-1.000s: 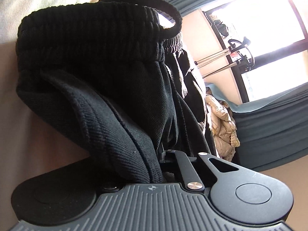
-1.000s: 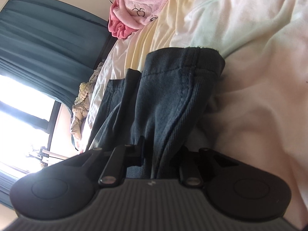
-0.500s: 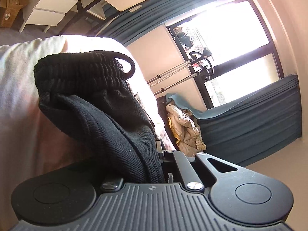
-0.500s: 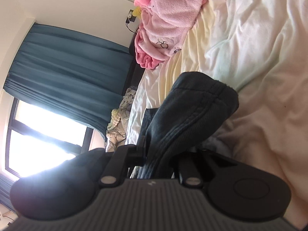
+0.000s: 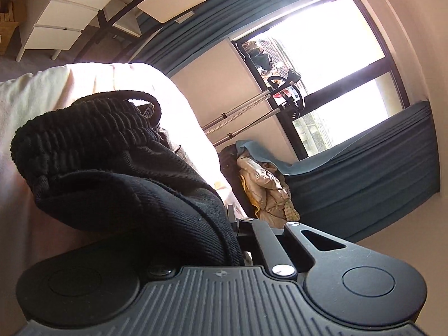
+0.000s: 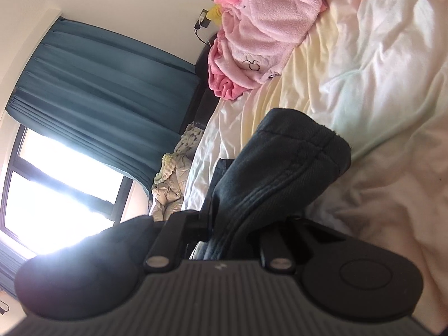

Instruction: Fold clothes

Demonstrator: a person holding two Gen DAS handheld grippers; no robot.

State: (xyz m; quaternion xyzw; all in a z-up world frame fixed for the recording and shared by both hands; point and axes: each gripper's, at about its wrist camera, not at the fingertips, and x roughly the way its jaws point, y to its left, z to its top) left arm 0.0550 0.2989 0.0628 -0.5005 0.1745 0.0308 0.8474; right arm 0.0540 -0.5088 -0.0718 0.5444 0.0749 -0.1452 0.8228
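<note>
Left gripper and right gripper: jaws of each clamped on black trousers above the bed.

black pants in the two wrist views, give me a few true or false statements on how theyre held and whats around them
1. The left gripper is shut on the black pants near the ribbed waistband. True.
2. The right gripper is open with nothing in it. False: it is clamped on a hemmed pant leg.
3. A pink fleece garment lies on the bed. True.
4. The curtains are red. False: they are teal blue.
5. A drawstring loop sticks out of the waistband. True.
</note>
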